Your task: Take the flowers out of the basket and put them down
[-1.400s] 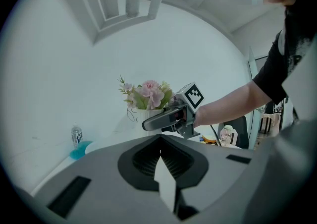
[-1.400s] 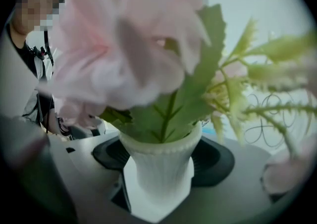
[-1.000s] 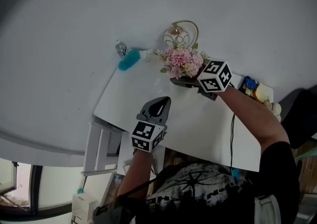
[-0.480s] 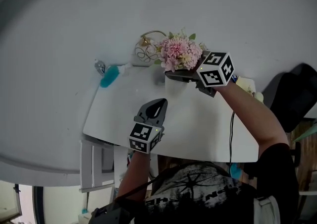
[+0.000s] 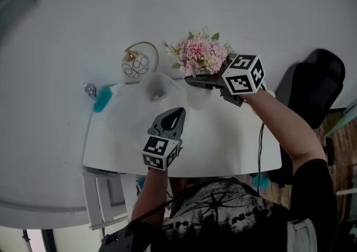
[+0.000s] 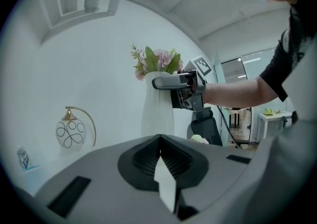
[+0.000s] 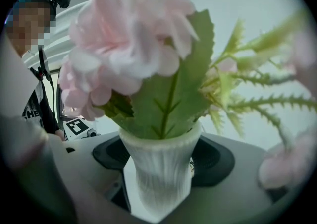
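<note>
At upper centre of the head view, the right gripper is clenched on the neck of a white vase that carries the pink flowers, at the far edge of the bench; whether the vase base touches the bench cannot be told. Left of the flowers and apart from them shows the basket with its gold handle. Lower centre, the left gripper is over the bench, jaws pressed together with nothing between them.

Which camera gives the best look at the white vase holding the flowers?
Left gripper view: the vase shows side-on, almost whole, the right gripper clamping its neck. The right gripper view shows only its ribbed neck; the head view, mostly flowers.
</note>
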